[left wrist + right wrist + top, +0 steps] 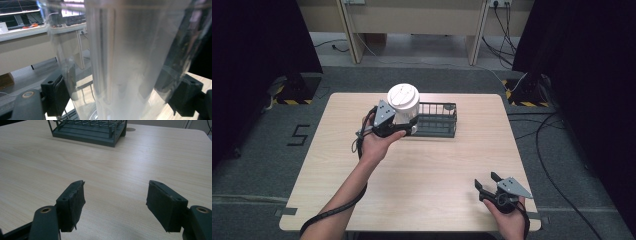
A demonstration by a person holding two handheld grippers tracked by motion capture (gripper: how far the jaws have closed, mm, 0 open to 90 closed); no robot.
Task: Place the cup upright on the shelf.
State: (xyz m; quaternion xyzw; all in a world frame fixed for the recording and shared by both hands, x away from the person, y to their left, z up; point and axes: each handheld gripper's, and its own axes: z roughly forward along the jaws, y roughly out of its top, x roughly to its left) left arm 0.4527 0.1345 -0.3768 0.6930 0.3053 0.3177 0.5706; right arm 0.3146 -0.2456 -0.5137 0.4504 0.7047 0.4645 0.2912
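Tongs in the left hand (388,126) are clamping the clear, white-lidded container (404,102), their pads (58,93) pressing its wall on both sides, at the left end of the dark wire rack (437,120) near the worktop's (422,175) far edge. Whether the container is resting in the rack is unclear. The right tongs (488,186) are idling with jaws apart by the near right corner. Likely step: carrying or seating the container; next calls for a steady, upright hold.

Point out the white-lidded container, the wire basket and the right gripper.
white-lidded container (403,96): high view, on its lid.
wire basket (438,131): high view, on its front wall.
right gripper (486,181): high view, between its fingertips.
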